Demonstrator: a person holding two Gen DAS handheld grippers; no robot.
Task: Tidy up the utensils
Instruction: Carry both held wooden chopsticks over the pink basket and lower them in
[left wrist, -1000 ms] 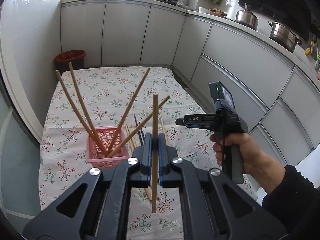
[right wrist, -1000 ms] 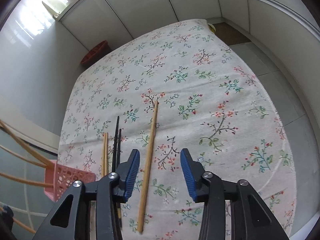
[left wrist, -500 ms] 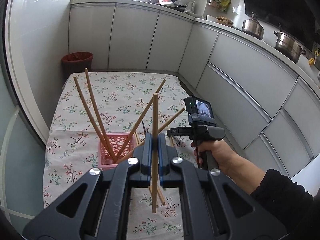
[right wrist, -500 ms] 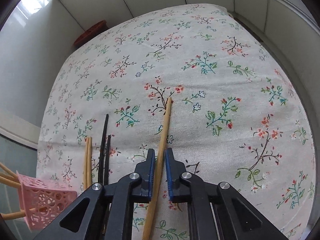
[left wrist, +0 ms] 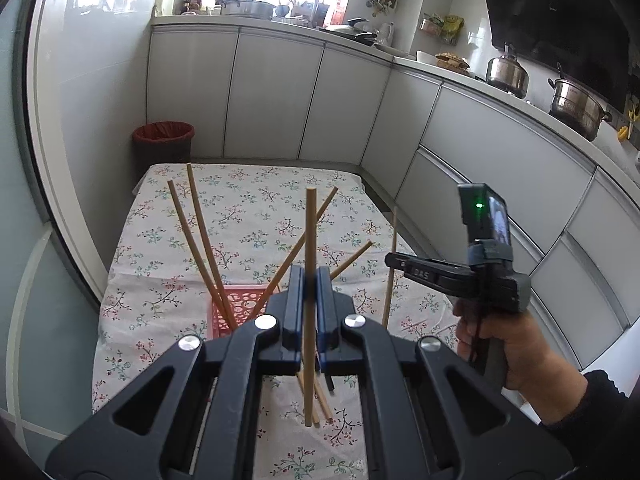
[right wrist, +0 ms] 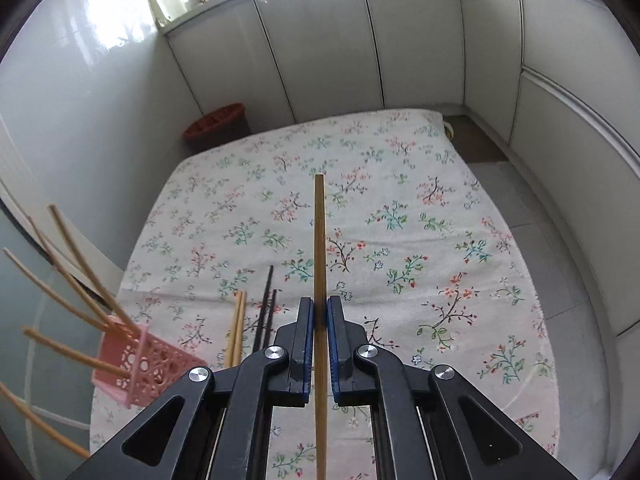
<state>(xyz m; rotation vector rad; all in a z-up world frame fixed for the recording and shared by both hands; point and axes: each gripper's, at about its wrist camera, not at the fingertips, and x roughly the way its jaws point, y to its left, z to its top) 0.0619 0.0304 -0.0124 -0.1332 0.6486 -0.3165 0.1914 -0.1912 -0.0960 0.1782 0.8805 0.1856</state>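
Observation:
My left gripper (left wrist: 309, 286) is shut on a wooden chopstick (left wrist: 309, 240) held upright above the table. Just beyond it stands a pink perforated basket (left wrist: 240, 304) with several wooden chopsticks leaning out of it. My right gripper (right wrist: 320, 312) is shut on another wooden chopstick (right wrist: 319, 240), lifted off the cloth; it also shows in the left wrist view (left wrist: 389, 272), at the right beside the handheld gripper. The basket shows in the right wrist view (right wrist: 140, 368) at lower left. Two wooden chopsticks (right wrist: 236, 328) and two black chopsticks (right wrist: 266, 312) lie on the cloth.
The table has a floral cloth (right wrist: 400, 220). A red-lined bin (left wrist: 163, 140) stands past its far end. White cabinets (left wrist: 280, 92) run along the back and right, with pots (left wrist: 574, 106) on the counter.
My right gripper closed on the wooden chopstick and lifted it off the cloth, tilting up. My left gripper kept its chopstick and drew back toward the basket.

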